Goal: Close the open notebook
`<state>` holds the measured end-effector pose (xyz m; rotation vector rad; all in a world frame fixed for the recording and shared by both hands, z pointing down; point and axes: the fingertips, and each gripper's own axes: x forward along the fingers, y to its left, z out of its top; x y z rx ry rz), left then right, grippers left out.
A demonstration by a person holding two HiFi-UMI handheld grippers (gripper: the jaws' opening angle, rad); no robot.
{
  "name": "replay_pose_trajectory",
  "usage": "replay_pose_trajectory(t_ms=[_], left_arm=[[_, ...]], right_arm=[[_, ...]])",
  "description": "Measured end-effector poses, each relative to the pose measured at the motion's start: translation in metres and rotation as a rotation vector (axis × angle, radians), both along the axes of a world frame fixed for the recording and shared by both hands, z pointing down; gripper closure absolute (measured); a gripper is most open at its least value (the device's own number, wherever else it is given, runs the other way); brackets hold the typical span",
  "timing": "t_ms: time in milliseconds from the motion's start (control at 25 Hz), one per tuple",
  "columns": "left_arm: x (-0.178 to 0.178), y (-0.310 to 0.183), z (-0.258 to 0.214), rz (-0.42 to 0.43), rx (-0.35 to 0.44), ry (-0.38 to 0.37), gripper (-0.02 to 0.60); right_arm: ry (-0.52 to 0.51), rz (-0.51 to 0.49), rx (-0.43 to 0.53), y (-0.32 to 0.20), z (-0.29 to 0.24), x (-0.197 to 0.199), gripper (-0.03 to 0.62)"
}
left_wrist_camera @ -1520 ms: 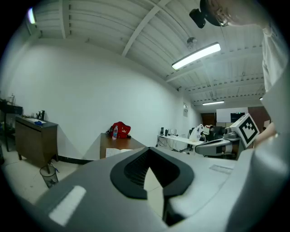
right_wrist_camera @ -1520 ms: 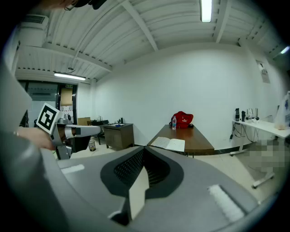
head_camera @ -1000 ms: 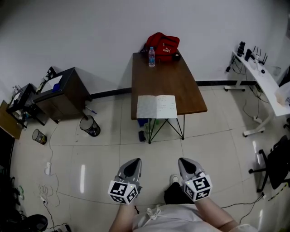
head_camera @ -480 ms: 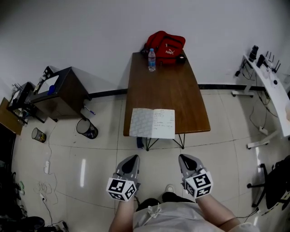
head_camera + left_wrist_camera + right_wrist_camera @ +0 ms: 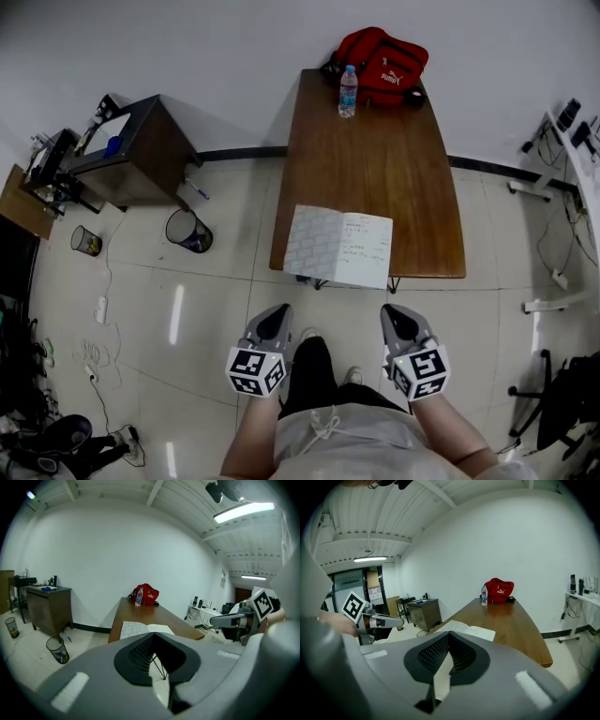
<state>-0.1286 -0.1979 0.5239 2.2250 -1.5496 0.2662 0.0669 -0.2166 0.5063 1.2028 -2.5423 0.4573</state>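
notebook (image 5: 338,247): open, lying flat at the near end of the brown table (image 5: 394,159), toward its left near corner, with the lower edge at or slightly over the table edge; left page greyish and patterned, right page whiter with lines of writing too small for me to read. i see it in both gripper views as well, ahead of the jaws and well apart from them. left gripper (image 5: 275,319): jaws together, nothing between them, held over the tiled floor (image 5: 187,309) short of the table, marker cube toward the person. right gripper (image 5: 398,319): jaws likewise closed tip to tip and empty, held level with the left one, the person's legs between the two. neither gripper touches the notebook or the table. red bag (image 5: 382,58): at the far end of the table against the white wall. water bottle (image 5: 348,91): clear, upright, just beside the bag on its left. dark cabinet (image 5: 131,150): on the floor left of the table, near the wall. mesh wastebasket (image 5: 189,231): on the floor between the cabinet and the table.
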Motion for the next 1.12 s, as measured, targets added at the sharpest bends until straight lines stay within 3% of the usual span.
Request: replay_pose_trajectory(t_ms=[240, 440, 760, 1000, 1120], left_arm=[[-0.030, -0.040, 0.057, 0.017, -0.180, -0.009, 0.575], [-0.038, -0.066, 0.100, 0.051, -0.297, 0.086, 0.444], [-0.050, -0.097, 0.148, 0.045, -0.430, 0.216, 0.378], [-0.050, -0.107, 0.162, 0.047, -0.485, 0.266, 0.364], [-0.054, -0.107, 0.168, 0.034, -0.515, 0.276, 0.438]], right_arm=[[0.027, -0.010, -0.054, -0.031, 0.021, -0.040, 0.588], [0.055, -0.029, -0.103, -0.054, 0.044, -0.071, 0.586], [0.080, -0.070, -0.176, -0.069, 0.082, -0.110, 0.588], [0.090, -0.084, -0.215, -0.076, 0.097, -0.123, 0.586], [0.091, -0.078, -0.215, -0.080, 0.099, -0.123, 0.586]])
